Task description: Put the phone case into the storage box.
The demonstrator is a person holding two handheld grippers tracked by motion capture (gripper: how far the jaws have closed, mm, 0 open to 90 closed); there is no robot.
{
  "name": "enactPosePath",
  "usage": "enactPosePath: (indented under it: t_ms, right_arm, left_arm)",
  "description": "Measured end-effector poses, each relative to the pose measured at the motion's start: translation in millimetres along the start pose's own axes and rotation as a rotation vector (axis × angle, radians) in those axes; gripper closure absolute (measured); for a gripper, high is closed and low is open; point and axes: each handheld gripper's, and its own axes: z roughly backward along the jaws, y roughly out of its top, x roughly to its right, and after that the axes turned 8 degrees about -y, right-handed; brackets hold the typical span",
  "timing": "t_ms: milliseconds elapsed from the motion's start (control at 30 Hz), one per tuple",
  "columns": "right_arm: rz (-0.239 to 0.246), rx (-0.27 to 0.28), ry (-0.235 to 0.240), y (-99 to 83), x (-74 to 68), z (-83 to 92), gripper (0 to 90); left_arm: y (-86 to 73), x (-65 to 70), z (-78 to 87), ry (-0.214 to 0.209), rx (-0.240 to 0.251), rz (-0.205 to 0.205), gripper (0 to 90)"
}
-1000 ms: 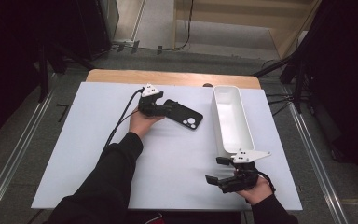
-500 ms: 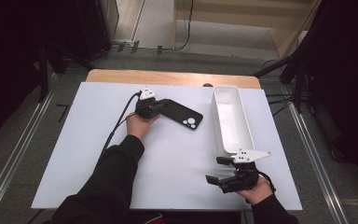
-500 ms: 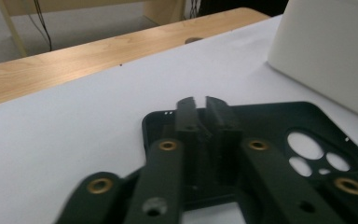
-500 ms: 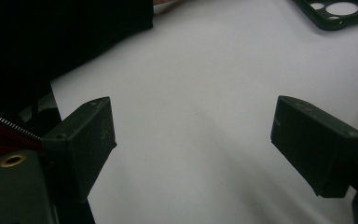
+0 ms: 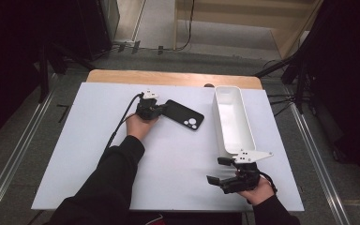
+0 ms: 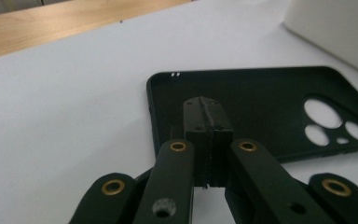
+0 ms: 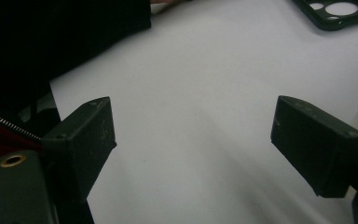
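Note:
A black phone case (image 5: 185, 116) lies inside-up on the white table sheet, camera holes toward the right. My left gripper (image 5: 161, 110) is at its left end. In the left gripper view, my left gripper (image 6: 207, 105) has its pads pressed together and the near corner of the case (image 6: 261, 102) runs in between them. My right gripper (image 5: 214, 171) rests near the front right edge, pointing left. Its jaws (image 7: 191, 130) stand wide open over bare sheet, with the case (image 7: 340, 14) far off.
A long white tray (image 5: 251, 126) stands at the right, empty inside, its end just beyond my right gripper; its wall (image 6: 335, 28) is right of the case. A strip of wooden tabletop (image 5: 168, 77) runs along the back. The left gripper's cable (image 5: 122, 122) trails beside the forearm.
The left gripper's jaws, spread at the case's left end a second ago, have closed there. The case and the right gripper have not moved.

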Motion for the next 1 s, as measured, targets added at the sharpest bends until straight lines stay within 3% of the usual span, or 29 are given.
enactPosePath:
  t_ms: [133, 333, 800, 1000]
  right_arm:
    - [-0.002, -0.006, 0.005, 0.2, -0.2, -0.4, 12.3]
    - [-0.003, -0.005, 0.003, 0.2, -0.3, -0.3, 12.3]
    - [0.003, 0.000, 0.004, -0.4, -0.2, 1.4, 12.3]
    - [0.010, 0.011, 0.006, -0.3, -0.9, 1.3, 13.7]
  left_arm:
    - [0.4, -1.5, -1.6, 0.004, -0.045, 0.003, 89.5]
    - [1.1, -0.4, -4.6, 0.018, -0.071, -0.001, 89.4]
    - [-1.2, -3.5, 1.1, -0.028, -0.087, 0.035, 89.5]
    - [-1.4, -1.7, 5.2, -0.038, -0.120, 0.013, 89.5]
